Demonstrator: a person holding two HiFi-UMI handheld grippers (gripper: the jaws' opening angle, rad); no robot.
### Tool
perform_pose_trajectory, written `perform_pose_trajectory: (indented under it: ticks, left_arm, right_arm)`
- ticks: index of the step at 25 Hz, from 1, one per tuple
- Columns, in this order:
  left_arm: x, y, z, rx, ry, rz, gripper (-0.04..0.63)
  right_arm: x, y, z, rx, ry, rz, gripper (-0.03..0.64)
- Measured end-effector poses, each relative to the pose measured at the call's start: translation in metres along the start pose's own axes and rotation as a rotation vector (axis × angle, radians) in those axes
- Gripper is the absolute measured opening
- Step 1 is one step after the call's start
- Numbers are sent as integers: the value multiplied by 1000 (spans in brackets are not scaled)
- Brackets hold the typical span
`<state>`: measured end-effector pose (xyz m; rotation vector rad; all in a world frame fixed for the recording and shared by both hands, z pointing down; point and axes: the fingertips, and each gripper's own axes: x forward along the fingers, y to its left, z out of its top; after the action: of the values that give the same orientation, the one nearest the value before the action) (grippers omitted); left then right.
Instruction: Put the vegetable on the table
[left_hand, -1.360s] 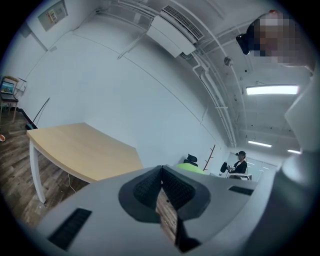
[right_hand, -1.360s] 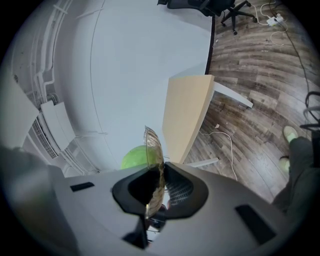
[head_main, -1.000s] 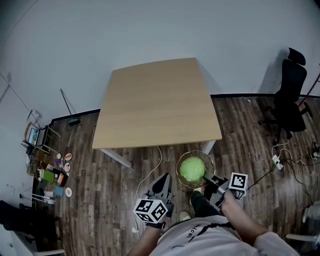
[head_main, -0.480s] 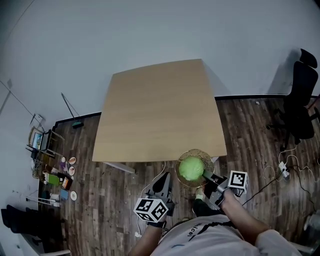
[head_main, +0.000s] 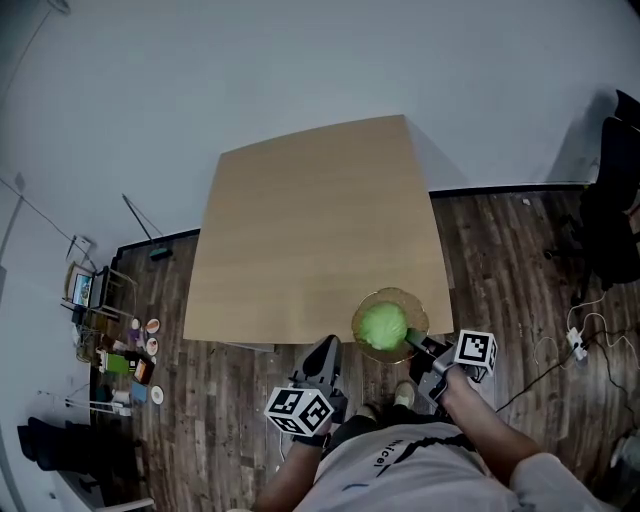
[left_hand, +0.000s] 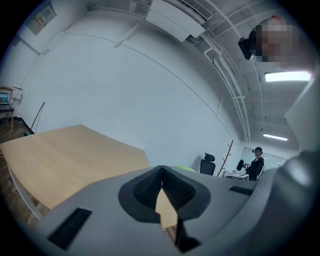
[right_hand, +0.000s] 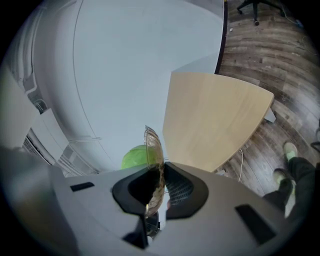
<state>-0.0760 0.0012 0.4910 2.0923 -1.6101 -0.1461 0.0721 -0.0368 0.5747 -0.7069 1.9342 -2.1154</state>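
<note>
Right gripper (right_hand: 159, 187): jaws are closed on the rim of a clear bowl (right_hand: 152, 145), in which a round green vegetable (head_main: 382, 325) is held. Left gripper (left_hand: 161, 182): jaws are pressed together, with nothing between them.

The bowl is seen over the near right edge of a bare pale wooden table (head_main: 310, 230). Dark plank floor (head_main: 520, 270) and a white wall (head_main: 300, 60) are noted. Contact between bowl and tabletop cannot be determined. A black chair (head_main: 610, 230) is cut off at the right. Both grippers are held low before the body and pointed at the table.

One table (head_main: 310, 230), one chair (head_main: 612, 215), one bowl (head_main: 390, 292) between the right gripper's (head_main: 414, 342) jaws, one vegetable (head_main: 382, 325) in it, one left gripper (head_main: 322, 352).
</note>
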Motion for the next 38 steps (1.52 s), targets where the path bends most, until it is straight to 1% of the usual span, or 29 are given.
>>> perform_pose_trajectory:
  ticks: [5,8,14,18,21,29,38]
  left_arm:
    - [30,15,9,-10,5,2,14]
    - [50,31,16,-17,11,-6,14]
    - [107,61,30,3,34,-60,14]
    - [147,92,40,18,65,-95,14]
    - [175,119,44,20,87,-115,14]
    - [236,181,52,27,133,-150,14]
    - [272,217,38,-2,186,-148,14]
  right_arm:
    - [27,-9,24,-4,11,-29,40]
    - [50,-11,32,11,21,-22,40]
    - [101,-17,66,2,3,-17,40]
    - [141,-24,88,-11,-16,-25,40]
    - [169,-37,103,-22,-30,-44,40]
    - [232,-78,135,1,-63,-66,40]
    - [268,-133,158,23,-75,-157,40]
